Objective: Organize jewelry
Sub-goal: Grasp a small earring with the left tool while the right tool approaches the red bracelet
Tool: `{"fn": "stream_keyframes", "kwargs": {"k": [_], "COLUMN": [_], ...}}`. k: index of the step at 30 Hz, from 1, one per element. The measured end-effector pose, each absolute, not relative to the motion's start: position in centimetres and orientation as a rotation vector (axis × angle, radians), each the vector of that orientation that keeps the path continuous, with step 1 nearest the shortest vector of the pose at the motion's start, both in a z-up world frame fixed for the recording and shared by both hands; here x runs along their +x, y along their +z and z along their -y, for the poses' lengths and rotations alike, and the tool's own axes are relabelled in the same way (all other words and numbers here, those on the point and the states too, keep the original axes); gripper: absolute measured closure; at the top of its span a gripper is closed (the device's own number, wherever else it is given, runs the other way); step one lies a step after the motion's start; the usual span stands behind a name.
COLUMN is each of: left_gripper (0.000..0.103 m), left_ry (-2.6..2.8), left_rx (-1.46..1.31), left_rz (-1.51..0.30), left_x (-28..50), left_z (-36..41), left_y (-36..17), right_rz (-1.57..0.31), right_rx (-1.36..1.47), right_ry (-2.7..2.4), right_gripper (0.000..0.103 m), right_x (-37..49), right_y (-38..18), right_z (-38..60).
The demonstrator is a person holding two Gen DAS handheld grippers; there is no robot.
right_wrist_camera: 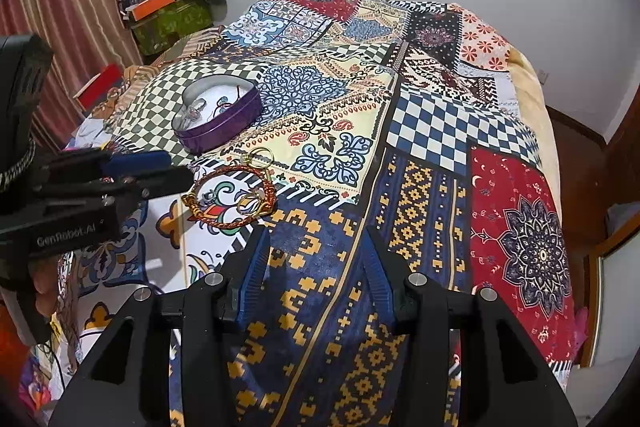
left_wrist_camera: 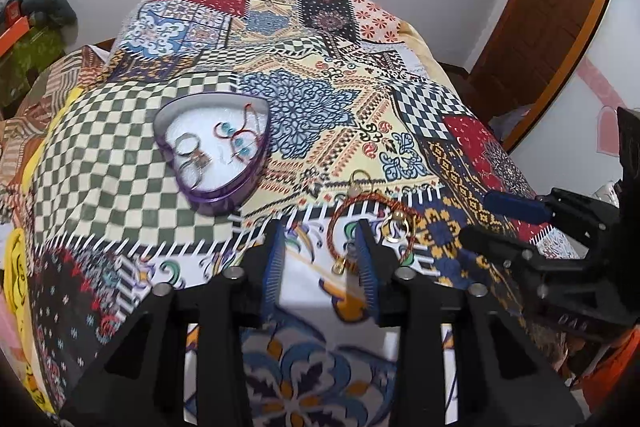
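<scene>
- You are working over a bed (right_wrist_camera: 432,131) covered in a busy patchwork spread, holding one gripper in each hand.
- A red braided bracelet (left_wrist_camera: 374,227) is lying flat on the spread with small gold rings (left_wrist_camera: 396,225) and a gold clasp beside it, sitting at about 1 o'clock from your left gripper (left_wrist_camera: 320,247).
- The left jaws are standing partly spread with nothing pinched; the bracelet's near arc is lying just at the right-hand fingertip.
- Your right gripper (right_wrist_camera: 318,259) is hovering with jaws spread and empty, the bracelet at about 10 o'clock from it.
- A purple heart-shaped tin (left_wrist_camera: 218,195) is resting open at 11 o'clock from the left gripper, already holding a beaded piece (left_wrist_camera: 236,137) and silver rings (left_wrist_camera: 192,155).
- The bracelet is looking light, thin and limp, likely to sag and swing once lifted.
- Taking it across the braided cord is probably safer than by the tiny, slippery gold pieces.
- The soft spread may be giving under the fingertips, so pinching cloth is a risk.
</scene>
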State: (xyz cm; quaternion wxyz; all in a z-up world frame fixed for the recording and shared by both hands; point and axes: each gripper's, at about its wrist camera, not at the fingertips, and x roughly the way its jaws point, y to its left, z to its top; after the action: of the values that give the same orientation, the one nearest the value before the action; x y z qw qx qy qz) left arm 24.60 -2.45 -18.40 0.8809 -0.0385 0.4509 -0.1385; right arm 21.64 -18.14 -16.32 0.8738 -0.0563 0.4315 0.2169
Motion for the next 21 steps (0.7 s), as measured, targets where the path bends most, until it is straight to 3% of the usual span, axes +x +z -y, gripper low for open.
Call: {"fn": "stream_keyframes", "kwargs": {"k": [2,15,17,21], "left_gripper": [0.080,0.083,0.095,0.095], "left_ry": [-0.302,-0.331,-0.342,-0.355], "left_rx": [-0.069,-0.015,-0.013,-0.043], "left_rz": [-0.951,-0.968,-0.972,-0.971], "left_x": [25.3,28.8,29.0,29.1], "left_z": [2.9,5.6,5.7,5.3], "left_y": [-18.6,-19.6,-19.8,-19.9], "right_rz": [-0.904,-0.922,-0.922,-0.922], "right_rx": [-0.110,-0.068,-0.060,-0.036], "right_ry": [0.457,0.472,0.473,0.477], "right_gripper": [0.060,0.060,0.060,0.060], "right_x": [21.8,22.9,23.0,23.2], "right_y": [-16.5,-17.3,-17.4,-17.4], "right_z": [18.2,18.8,19.0,19.2]}}
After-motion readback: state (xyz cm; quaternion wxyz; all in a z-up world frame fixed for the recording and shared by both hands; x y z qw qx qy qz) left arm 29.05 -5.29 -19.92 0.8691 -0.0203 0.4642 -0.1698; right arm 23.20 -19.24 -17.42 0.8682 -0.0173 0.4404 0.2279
